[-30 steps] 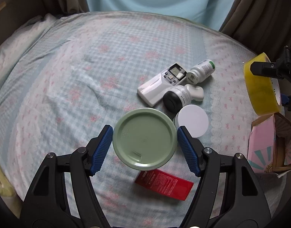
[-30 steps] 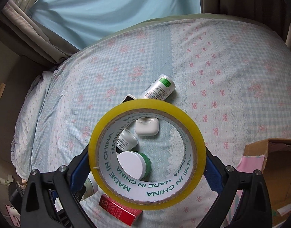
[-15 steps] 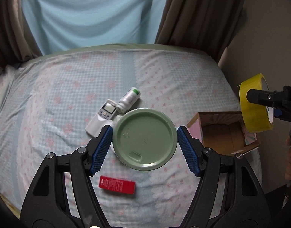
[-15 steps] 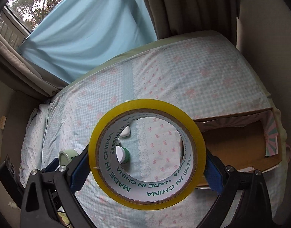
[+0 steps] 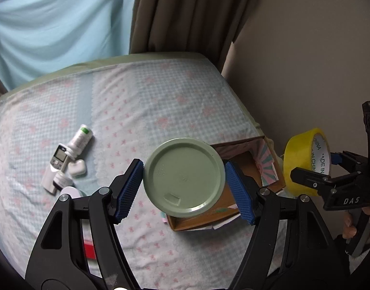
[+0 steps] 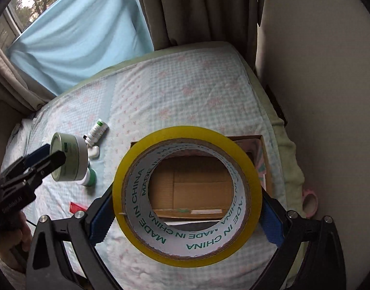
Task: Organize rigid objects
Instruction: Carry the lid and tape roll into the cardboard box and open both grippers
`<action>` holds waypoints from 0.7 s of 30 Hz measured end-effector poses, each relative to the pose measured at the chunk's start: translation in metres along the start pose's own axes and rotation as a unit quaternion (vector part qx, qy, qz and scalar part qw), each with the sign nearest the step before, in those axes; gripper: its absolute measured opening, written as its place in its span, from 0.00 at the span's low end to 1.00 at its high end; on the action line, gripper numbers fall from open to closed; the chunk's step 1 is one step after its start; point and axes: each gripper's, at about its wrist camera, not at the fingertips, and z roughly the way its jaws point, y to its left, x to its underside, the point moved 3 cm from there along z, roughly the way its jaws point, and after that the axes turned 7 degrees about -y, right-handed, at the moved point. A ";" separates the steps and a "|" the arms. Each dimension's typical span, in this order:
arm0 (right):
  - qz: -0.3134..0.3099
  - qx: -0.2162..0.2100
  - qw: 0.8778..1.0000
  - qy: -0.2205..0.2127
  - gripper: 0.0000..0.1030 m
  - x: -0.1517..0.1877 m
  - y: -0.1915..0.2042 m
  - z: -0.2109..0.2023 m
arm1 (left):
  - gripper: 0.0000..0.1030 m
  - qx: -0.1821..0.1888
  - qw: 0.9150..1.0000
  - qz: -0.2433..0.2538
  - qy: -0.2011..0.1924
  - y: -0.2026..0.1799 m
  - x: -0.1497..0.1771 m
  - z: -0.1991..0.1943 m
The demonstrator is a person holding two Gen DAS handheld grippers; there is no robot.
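Cardboard box (image 6: 199, 188): open, at the right edge of the bed, lower centre of the right wrist view; its brown floor, seen through the tape's hole, looks bare apart from some flat paper at the near edge.
Tape roll (image 6: 187, 198): yellow, pinched across its outer rim by the right gripper (image 6: 187, 217), in the air directly above the box.
Green tin (image 5: 183, 175): round, lid facing the camera, clamped at its sides between the blue pads of the left gripper (image 5: 185, 188); centre of the left wrist view, over the box's left part.
Progress: two items are lifted and poised over the box, neither yet set inside; judging by the box, the sorting is at an early stage.
Left on the bed (image 5: 160, 101): white bottle (image 5: 79, 140), remote control (image 5: 55, 164), white earbud case (image 5: 76, 168), a small dark-capped bottle (image 5: 61, 181) and a white-lidded jar (image 5: 68, 192) at the left of the left wrist view; a red box (image 5: 89, 249) lower left, partly hidden by the gripper.
Next, as a judgement: lower and release both items into the box, then fetch the rest.
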 end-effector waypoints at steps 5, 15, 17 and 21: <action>-0.058 -0.023 0.997 0.037 0.97 0.017 -0.027 0.050 | 0.65 0.002 0.999 0.002 0.037 -0.031 0.012 0.051; -0.177 -0.046 0.980 0.084 0.97 0.036 -0.036 0.149 | 0.65 -0.012 0.994 0.009 0.109 -0.050 0.046 0.161; -0.183 -0.053 0.977 0.096 0.97 0.039 -0.041 0.163 | 0.65 -0.013 0.993 0.009 0.118 -0.049 0.050 0.178; -0.171 -0.066 0.977 0.108 0.97 0.041 -0.049 0.178 | 0.65 -0.019 0.991 0.020 0.134 -0.050 0.060 0.203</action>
